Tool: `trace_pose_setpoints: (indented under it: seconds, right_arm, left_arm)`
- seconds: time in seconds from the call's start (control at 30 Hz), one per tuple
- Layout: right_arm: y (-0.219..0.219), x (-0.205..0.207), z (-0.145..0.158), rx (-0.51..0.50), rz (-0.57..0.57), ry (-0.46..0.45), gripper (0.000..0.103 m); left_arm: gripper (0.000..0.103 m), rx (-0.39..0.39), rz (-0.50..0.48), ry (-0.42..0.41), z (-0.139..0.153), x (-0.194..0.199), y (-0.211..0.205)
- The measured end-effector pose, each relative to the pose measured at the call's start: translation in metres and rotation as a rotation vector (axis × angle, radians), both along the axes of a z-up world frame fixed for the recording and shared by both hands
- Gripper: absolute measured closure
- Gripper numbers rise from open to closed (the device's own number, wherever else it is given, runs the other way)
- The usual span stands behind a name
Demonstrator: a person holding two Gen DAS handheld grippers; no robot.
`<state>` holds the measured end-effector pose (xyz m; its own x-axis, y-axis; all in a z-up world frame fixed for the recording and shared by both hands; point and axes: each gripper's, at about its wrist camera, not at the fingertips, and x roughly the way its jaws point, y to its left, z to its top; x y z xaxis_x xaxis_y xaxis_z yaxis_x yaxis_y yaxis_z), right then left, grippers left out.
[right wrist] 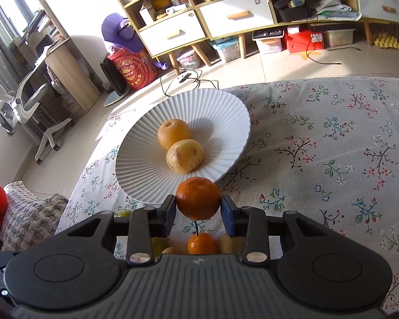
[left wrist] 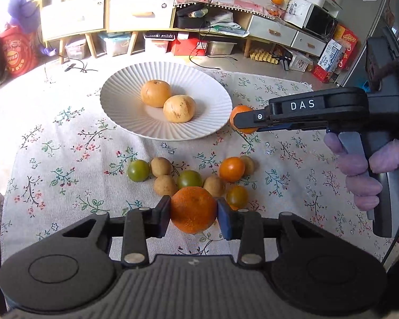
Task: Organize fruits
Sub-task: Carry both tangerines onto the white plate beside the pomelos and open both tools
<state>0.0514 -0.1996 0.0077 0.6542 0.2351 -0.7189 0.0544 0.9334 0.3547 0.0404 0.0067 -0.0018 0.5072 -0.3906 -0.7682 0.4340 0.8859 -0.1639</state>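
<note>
Left gripper (left wrist: 193, 214): clamped on a large orange (left wrist: 193, 209), one pad on each side of it; the fruit hangs clear above the loose pile.
Right gripper (right wrist: 198, 206): clamped on a smaller orange (right wrist: 198, 198), held just off the near rim of the plate; from the left wrist view this orange (left wrist: 239, 111) sits just beside the plate's right edge.
Hand (left wrist: 364, 175): wrapped round the right gripper's handle, at the right of the left wrist view.
Plate (left wrist: 114, 106): white, ribbed, on the desk ahead of both grippers; two pale yellow round fruits (left wrist: 167, 101) lie touching each other near its middle.
Key relation: the plate lies straight ahead and below both grippers. The right one is nearly at the rim, while the left one is well back, with the pile between it and the plate. I judge the right hand the nearer.
Free room on plate: the near and right parts of the dish look bare, so a drop close to the rim seems possible without hitting the two yellow fruits.
Loose pile (left wrist: 191, 178): small green, orange and brown fruits bunched together on the flowered cloth (left wrist: 66, 146), between the left gripper and the plate.
Long axis: the oranges are roughly round, so none matters for the release.
Risk: the plate's wall slopes inward, so a round fruit may roll into the yellow pair.
Progress: early, I judge, with most fruit not yet on the plate.
</note>
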Motion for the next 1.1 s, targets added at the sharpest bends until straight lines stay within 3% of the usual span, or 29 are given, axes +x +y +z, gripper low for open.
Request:
trace_pose_setpoints:
  seconds: [0.33,0.6,0.9,1.1]
  right_arm:
    - [-0.005,0.008,0.004,0.011,-0.013,-0.049,0.070]
    - [-0.011,0.042,0.003,-0.023,-0.006,-0.056,0.070]
    - [-0.017,0.071,-0.001,-0.029,0.044,-0.070,0.070]
    - [-0.014,0.088,-0.017,-0.018,0.091,-0.075,0.070]
  left_arm:
    - [0.081,-0.030,0.054,-0.105,0.012,0.017,-0.006]
    - [0.081,0.008,0.088,-0.183,0.013,0.049,-0.011]
    - [0.081,0.050,0.069,-0.222,0.002,0.091,-0.019]
    - [0.081,0.071,0.051,-0.189,-0.022,0.101,-0.024]
